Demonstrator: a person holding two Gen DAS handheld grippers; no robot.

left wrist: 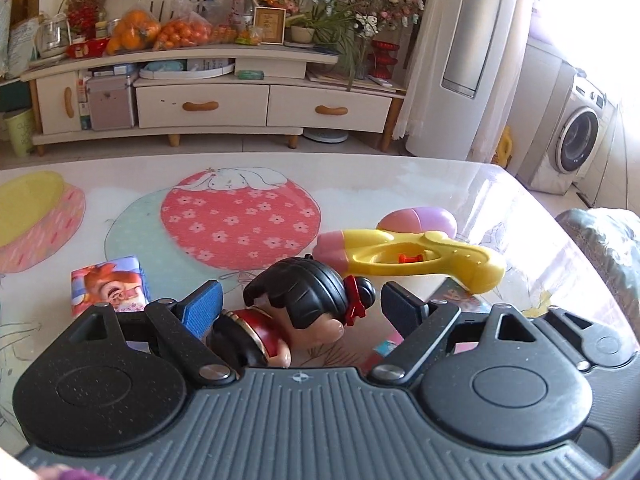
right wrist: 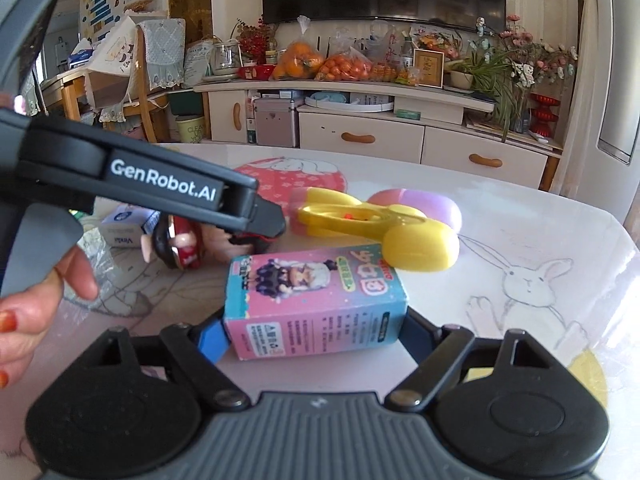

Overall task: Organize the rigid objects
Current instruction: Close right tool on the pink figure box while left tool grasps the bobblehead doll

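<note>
The left hand-held gripper [left wrist: 302, 304] fills the bottom of its own view, jaws spread wide around a doll [left wrist: 304, 312] lying on its side on the bench [left wrist: 420, 184]. The doll has a black moulded wig, a red bow at a side bun and a red body. The blue-padded finger [left wrist: 204, 306] sits just beside the body, while the black finger [left wrist: 402, 310] stands clear of the head, so the grip is released, not clamped. In the right wrist view this same gripper reaches in from the left, its tip over the doll [right wrist: 180, 248], and the person's hand [right wrist: 36, 312] shows at the frame edge.

The right hand-held gripper [right wrist: 316, 334] straddles a pink and blue box [right wrist: 316, 300] that lies flat, a cartoon figure printed on its top face. The blue finger [right wrist: 214, 340] touches the box's left end; the dark one is mostly hidden behind the right end. I cannot tell whether the jaws are pressing the box or only framing it.

Beyond the doll lies a yellow water gun [left wrist: 412, 258] with pink tips and an orange trigger, touching a pink and lilac egg [left wrist: 416, 220] behind it. The gun's round butt overlaps the far corner of the box in the right view. A small printed pack [left wrist: 108, 284] rests left of the left gripper. The bench wears a cloth with balloons and rabbits.
</note>
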